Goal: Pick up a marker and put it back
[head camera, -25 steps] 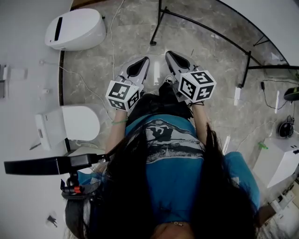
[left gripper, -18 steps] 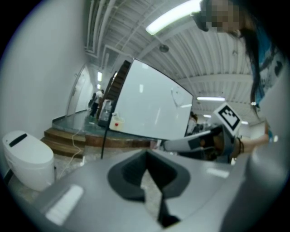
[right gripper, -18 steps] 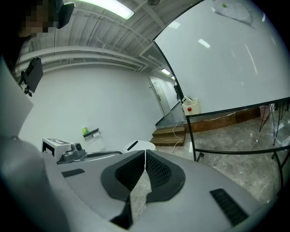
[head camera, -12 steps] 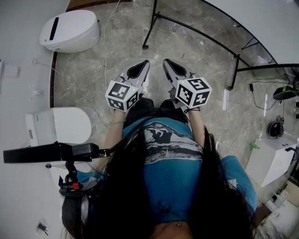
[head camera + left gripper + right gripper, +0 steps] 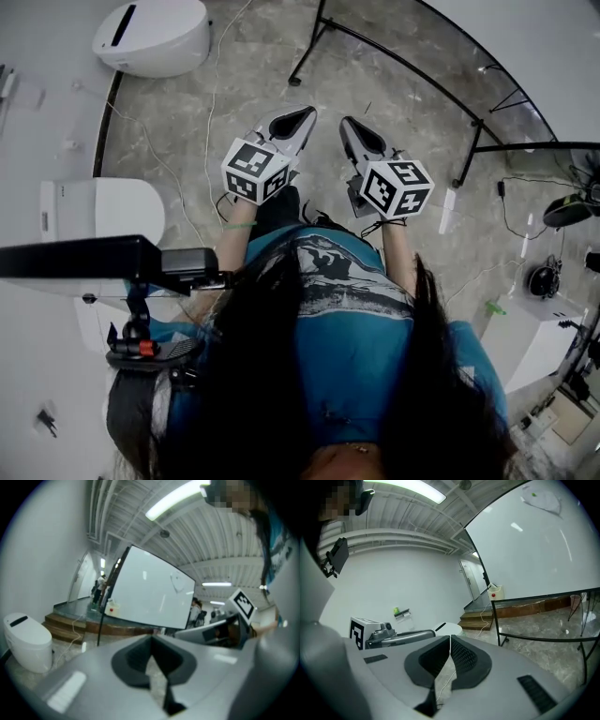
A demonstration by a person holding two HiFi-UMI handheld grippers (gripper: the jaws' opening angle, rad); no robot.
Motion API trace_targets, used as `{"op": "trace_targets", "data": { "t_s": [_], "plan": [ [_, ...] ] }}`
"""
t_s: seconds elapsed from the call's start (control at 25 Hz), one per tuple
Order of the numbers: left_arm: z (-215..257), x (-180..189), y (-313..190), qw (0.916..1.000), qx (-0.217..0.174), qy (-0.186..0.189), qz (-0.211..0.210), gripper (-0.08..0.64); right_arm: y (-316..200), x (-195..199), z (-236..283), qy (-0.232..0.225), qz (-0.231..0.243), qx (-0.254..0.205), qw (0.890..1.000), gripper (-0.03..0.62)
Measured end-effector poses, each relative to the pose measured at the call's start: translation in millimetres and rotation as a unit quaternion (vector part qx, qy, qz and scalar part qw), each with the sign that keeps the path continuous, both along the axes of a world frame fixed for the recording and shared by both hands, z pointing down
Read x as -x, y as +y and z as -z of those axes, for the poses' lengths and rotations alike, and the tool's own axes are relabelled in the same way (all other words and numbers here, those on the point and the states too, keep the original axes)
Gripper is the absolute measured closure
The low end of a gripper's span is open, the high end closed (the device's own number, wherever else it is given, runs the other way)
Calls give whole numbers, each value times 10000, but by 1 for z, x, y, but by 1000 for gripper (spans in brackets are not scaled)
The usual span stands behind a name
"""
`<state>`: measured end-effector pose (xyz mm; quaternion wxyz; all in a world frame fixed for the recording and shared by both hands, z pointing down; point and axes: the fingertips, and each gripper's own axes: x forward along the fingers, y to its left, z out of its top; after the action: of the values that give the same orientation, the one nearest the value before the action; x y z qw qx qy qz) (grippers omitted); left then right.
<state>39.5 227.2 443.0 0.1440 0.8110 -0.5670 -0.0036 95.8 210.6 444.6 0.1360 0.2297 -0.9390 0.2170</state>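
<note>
Room with marble floor (image 5: 234, 84), whiteboard (image 5: 534, 541) on black stand (image 5: 403, 66) ahead of person. left claw (image 5: 298, 120) and right claw (image 5: 351, 131) side by side in front of torso, both pointing toward whiteboard, well short of it. Both claws pressed together, nothing between pads. Reads as neutral carry pose, task not under way. No marker in any view; cannot tell if on whiteboard ledge. white pod unit (image 5: 155, 37) left of whiteboard. Writing: none readable, only black-white square codes on cubes (image 5: 398, 187); shirt graphic, no legible text.
</note>
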Motion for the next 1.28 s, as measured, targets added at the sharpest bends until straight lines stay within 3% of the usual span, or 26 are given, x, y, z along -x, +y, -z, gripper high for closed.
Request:
{"op": "trace_targets", "data": {
  "t_s": [0.16, 0.36, 0.72, 1.28],
  "plan": [
    [-9, -65, 32, 9999, 136, 33, -88, 557, 27, -59, -3, -38, -19, 62, 10000, 575],
    [-18, -99, 65, 9997, 229, 32, -39, 556, 59, -85, -6, 2, 165, -41, 9999, 575],
    [-21, -120, 104, 9996, 198, -55, 183, 557, 101, -105, -10, 20, 430, -184, 9989, 575],
    [-17, -136, 114, 9996, 130, -190, 165, 556, 107, -132, -5, -81, 240, -276, 9993, 575]
  ]
}}
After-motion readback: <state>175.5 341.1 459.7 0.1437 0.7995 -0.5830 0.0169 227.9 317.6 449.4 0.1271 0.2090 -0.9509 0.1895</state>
